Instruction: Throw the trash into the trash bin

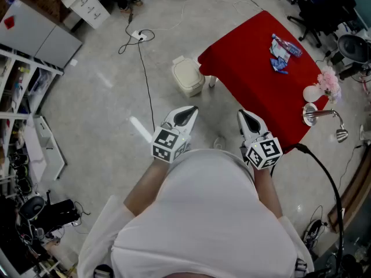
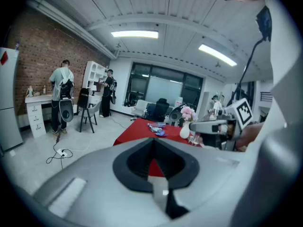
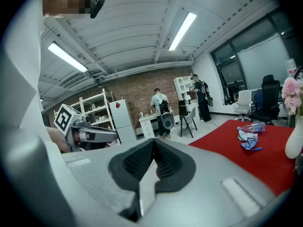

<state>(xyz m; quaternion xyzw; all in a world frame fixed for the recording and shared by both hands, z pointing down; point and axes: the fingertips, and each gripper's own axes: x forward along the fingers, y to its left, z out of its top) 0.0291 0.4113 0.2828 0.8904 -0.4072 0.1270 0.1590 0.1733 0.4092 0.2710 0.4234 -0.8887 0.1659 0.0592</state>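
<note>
Your left tongs point(image 1: 185, 114) and right tongs point(image 1: 249, 119) were both pressed together, empty. Trash point(image 1: 282, 52) lay on the surface point(image 1: 243, 77), well ahead-right of the right tongs; bin point(image 1: 188, 76) ahead of the left. You needed to spread the right tongs before reaching.

**A:** What does your right claw point(image 3: 152, 148) hold?

**B:** Nothing. Your jaws are pressed together with nothing between them.

**A:** And the red bench point(image 3: 222, 151)?

**B:** Your claw sits to the left of it. The trash point(image 3: 248, 139), crumpled wrappers beside a plastic bottle, rests on the bench's far part. A white vase point(image 3: 294, 144) with pink flowers stands at its right side. Your left claw point(image 3: 92, 135) hovers well left of the bench.
</note>
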